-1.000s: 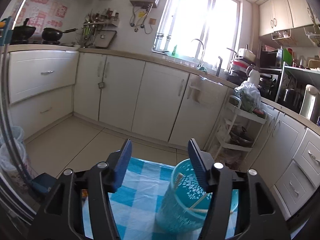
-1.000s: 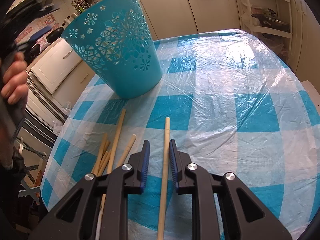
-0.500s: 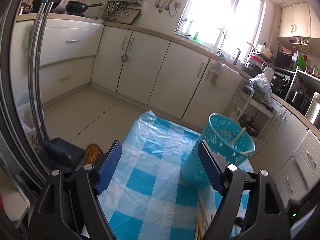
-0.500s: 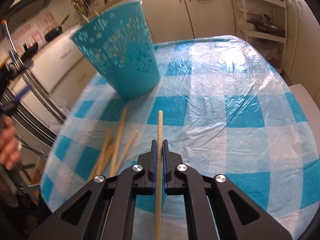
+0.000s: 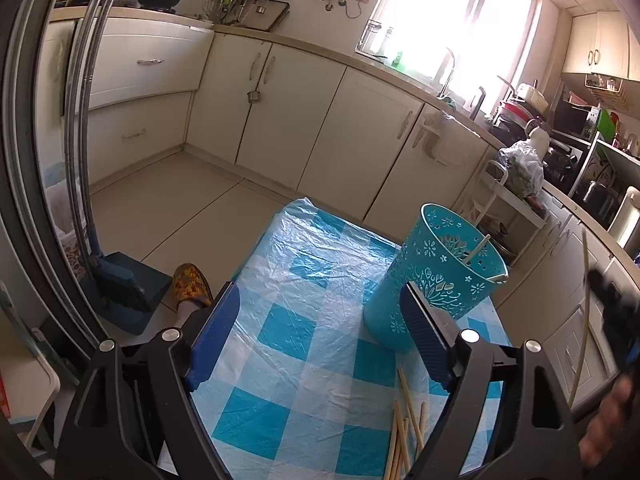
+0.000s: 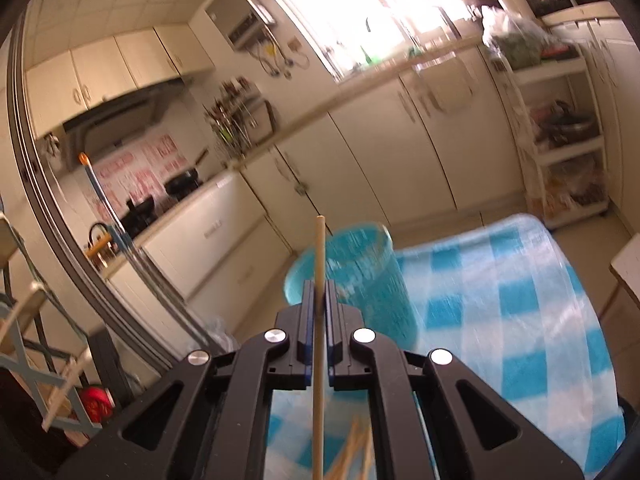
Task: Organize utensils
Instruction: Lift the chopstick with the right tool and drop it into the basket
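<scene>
Right gripper (image 6: 319, 300): my pads are pressed together on one chopstick (image 6: 319, 264), pinching it part-way along; a good length of it sticks out past the pads, and the rest runs back under the camera.
Held chopstick: thin, pale, stiff wood, and I judge it very light. It could pivot in the pinch, so a hold nearer the middle keeps the tip steady.
Left gripper (image 5: 320, 340): my jaws have just been opening and stand spread wide, nothing between them, hovering over the near end of the table (image 5: 288, 344).
Loose chopsticks (image 5: 404, 420): a small bundle lying near the table's near right corner, some overlapping. Round and smooth, they may roll; best to take one across its shaft.
Blue basket (image 5: 436, 272): upright by the right edge, toward the far end, with a couple of sticks leaning inside. Perforated plastic, probably light and easily tipped over.
Tablecloth: checked blue and white under crinkled clear plastic, likely slippery.
Next: I judge the held chopstick goes tip-first into the basket's mouth.
</scene>
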